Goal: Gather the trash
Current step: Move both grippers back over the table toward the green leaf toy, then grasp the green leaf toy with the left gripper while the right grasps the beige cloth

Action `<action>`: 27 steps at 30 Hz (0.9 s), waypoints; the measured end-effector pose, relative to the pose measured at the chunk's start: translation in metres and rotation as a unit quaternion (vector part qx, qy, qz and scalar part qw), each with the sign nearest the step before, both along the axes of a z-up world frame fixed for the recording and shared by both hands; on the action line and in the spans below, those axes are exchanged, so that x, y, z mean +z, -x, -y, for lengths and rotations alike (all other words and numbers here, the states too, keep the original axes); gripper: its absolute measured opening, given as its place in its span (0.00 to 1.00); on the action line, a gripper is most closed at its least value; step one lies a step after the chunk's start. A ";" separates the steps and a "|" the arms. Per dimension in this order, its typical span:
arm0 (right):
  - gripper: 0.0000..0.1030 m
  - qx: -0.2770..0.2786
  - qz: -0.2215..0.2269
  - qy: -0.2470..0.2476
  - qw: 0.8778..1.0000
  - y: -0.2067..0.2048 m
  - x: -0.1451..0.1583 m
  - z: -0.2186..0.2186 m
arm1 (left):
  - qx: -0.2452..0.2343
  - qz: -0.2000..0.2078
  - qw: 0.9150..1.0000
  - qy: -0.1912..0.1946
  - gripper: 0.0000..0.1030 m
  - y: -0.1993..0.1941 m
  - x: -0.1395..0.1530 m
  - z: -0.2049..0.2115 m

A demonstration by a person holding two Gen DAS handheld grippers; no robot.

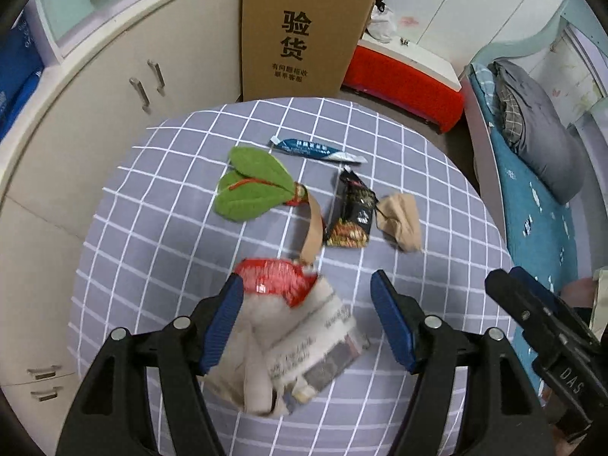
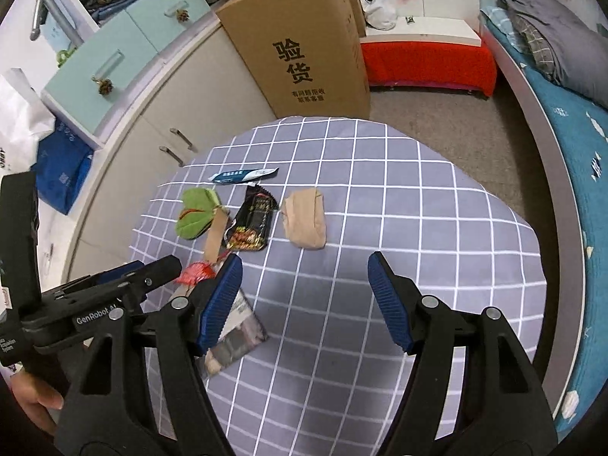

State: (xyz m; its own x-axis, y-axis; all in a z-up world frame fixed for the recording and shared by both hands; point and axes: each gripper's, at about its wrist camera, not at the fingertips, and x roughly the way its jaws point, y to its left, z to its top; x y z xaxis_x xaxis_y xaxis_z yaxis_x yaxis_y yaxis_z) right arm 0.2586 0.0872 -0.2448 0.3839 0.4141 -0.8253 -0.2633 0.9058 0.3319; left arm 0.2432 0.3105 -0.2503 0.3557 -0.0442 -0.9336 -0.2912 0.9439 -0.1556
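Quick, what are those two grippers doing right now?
Left gripper: open, over a wrapper pile, holding nothing.
Right gripper: open, empty.

Both tongs hang open above the bench, the left tongs (image 1: 307, 319) with blue pads spread wide, the right tongs (image 2: 304, 300) parted alike just beside them, and what seems to be a bare hand (image 2: 36, 404) grips the left tool's handle at the frame's edge.
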 end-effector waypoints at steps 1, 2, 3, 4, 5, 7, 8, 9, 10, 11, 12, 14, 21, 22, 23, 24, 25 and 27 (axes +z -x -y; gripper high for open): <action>0.66 0.000 -0.003 0.003 1.000 -0.005 -0.004 -0.003 | 0.000 0.000 1.000 0.006 0.66 -0.008 -0.005 -0.003; 0.66 0.000 -0.005 0.006 1.000 -0.009 -0.007 -0.006 | 0.001 0.000 1.000 0.010 0.66 -0.012 -0.008 -0.004; 0.66 0.000 -0.006 0.008 1.000 -0.012 -0.009 -0.007 | 0.003 0.000 1.000 0.016 0.66 -0.019 -0.012 -0.007; 0.66 0.001 -0.008 0.009 1.000 -0.016 -0.012 -0.009 | 0.006 0.002 1.000 0.018 0.66 -0.024 -0.014 -0.009; 0.66 0.001 -0.011 0.011 1.000 -0.021 -0.016 -0.013 | 0.012 0.003 1.000 0.018 0.66 -0.031 -0.017 -0.014; 0.66 0.001 -0.013 0.013 1.000 -0.025 -0.021 -0.016 | 0.032 0.003 0.999 0.015 0.66 -0.039 -0.023 -0.023; 0.66 0.000 -0.014 0.014 1.000 -0.029 -0.024 -0.018 | 0.045 0.000 0.999 0.011 0.66 -0.043 -0.026 -0.028; 0.66 0.000 -0.016 0.014 1.000 -0.032 -0.027 -0.020 | 0.058 -0.003 0.998 0.014 0.66 -0.047 -0.030 -0.035; 0.66 0.000 -0.019 0.014 1.000 -0.036 -0.032 -0.024 | 0.065 -0.004 0.998 0.017 0.66 -0.050 -0.034 -0.039; 0.66 0.000 -0.020 0.016 1.000 -0.039 -0.035 -0.026 | 0.073 -0.005 0.997 0.015 0.66 -0.053 -0.037 -0.043; 0.66 0.000 -0.021 0.017 1.000 -0.041 -0.038 -0.028 | 0.084 -0.007 0.996 0.013 0.66 -0.055 -0.041 -0.048; 0.66 0.001 -0.024 0.015 1.000 -0.047 -0.045 -0.033 | 0.095 -0.007 0.995 0.013 0.66 -0.060 -0.046 -0.055; 0.66 0.008 -0.031 0.017 0.999 -0.065 -0.063 -0.047 | 0.102 -0.020 0.995 -0.004 0.61 -0.072 -0.065 -0.064; 0.64 0.010 -0.032 0.019 0.999 -0.066 -0.064 -0.049 | 0.097 -0.025 0.995 -0.006 0.57 -0.073 -0.067 -0.064; 0.58 0.014 -0.033 0.023 0.999 -0.066 -0.065 -0.050 | 0.094 -0.027 0.995 -0.006 0.50 -0.073 -0.069 -0.065; 0.50 0.017 -0.035 0.026 0.999 -0.066 -0.066 -0.051 | 0.094 -0.028 0.995 -0.008 0.46 -0.072 -0.069 -0.066; 0.41 0.019 -0.039 0.029 0.999 -0.066 -0.068 -0.052 | 0.091 -0.027 0.995 -0.003 0.41 -0.072 -0.070 -0.066; 0.30 0.024 -0.047 0.031 0.998 -0.066 -0.070 -0.053 | 0.090 -0.023 0.996 0.001 0.16 -0.070 -0.067 -0.068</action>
